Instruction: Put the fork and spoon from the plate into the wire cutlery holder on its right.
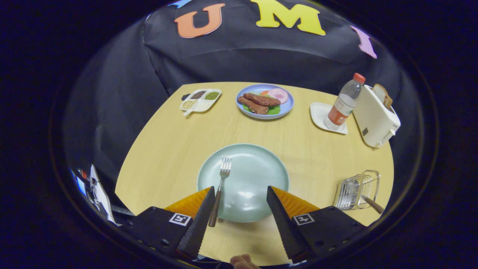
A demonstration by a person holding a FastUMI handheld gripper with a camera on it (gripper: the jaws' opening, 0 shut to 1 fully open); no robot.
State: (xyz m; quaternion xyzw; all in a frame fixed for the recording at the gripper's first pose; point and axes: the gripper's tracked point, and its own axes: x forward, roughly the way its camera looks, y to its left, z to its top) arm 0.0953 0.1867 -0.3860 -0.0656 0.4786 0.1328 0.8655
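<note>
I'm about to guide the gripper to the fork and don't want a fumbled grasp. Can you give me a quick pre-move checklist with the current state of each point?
1. Gripper open wide enough: ok, fingers spread, holding nothing.
2. Fork reachable: ok, lying on the green plate, its handle beside the left-hand finger.
3. Fork between the fingers: not ok, it sits off to one side.
4. Wire cutlery holder standing to the plate's right: ok.
5. Spoon already in the holder: cannot tell; one handle sticks out of it.
</note>
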